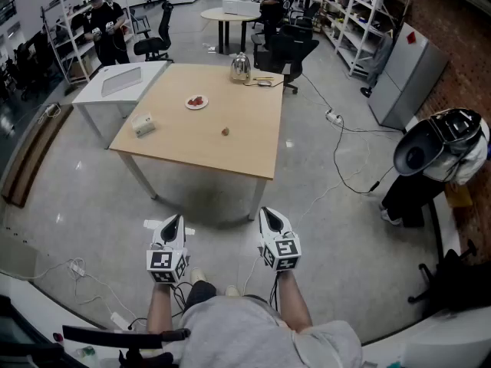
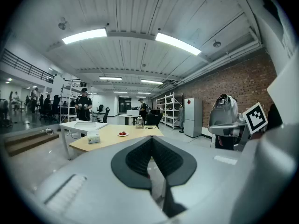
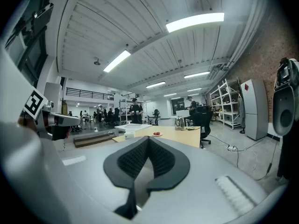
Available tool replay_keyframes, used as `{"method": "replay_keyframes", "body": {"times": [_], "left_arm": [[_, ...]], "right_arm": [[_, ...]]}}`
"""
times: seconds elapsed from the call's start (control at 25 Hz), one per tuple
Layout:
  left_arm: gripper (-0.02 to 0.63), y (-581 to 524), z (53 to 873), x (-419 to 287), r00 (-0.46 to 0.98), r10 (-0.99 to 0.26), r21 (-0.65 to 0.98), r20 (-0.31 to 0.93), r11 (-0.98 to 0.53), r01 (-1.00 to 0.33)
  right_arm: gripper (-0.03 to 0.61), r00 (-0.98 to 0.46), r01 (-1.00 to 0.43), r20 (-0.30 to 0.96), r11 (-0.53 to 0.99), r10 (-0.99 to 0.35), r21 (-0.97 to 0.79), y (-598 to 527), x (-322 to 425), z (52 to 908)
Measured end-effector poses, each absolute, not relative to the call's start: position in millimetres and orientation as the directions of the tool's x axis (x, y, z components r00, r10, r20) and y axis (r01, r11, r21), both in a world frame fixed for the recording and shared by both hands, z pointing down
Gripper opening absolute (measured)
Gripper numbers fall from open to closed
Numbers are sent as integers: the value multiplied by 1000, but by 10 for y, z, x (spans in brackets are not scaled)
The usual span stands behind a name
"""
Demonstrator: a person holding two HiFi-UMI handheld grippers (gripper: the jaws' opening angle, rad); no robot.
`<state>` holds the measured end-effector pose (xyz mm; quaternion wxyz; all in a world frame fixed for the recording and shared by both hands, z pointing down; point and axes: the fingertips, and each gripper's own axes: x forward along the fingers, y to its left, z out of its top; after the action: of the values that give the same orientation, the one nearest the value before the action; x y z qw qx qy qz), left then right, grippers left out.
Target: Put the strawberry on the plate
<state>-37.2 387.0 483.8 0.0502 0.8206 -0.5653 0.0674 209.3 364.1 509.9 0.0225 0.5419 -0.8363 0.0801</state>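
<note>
One wooden table [image 1: 192,142], one plate [image 1: 196,103], one kettle [image 1: 240,68], one box [image 1: 143,124].

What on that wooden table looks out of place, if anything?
Only one small brownish thing: it lies alone on the table, apart from the plate holding something red. Too small to identify. The kettle stands upright; nothing looks spilled or broken.

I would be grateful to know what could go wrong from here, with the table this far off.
Tripping: a cable trails over the floor near the table. Wrong target: the plate already holds something red, and the small brown item is too small to identify. Both the left tongs and right tongs are shut, so they must open first.
</note>
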Motion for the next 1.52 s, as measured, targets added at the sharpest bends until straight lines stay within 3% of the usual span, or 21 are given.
{"method": "replay_keyframes", "body": {"times": [0.6, 1.52], "left_arm": [[20, 3328, 4896, -286, 358, -915, 12, 186, -362, -932], [20, 1389, 5005, -337, 472, -855, 41, 217, -475, -879]], "right_arm": [[6, -432, -900, 128, 416, -893, -135, 3112, 2126, 5161], [6, -367, -929, 207, 348, -907, -121, 1469, 1836, 5313]]}}
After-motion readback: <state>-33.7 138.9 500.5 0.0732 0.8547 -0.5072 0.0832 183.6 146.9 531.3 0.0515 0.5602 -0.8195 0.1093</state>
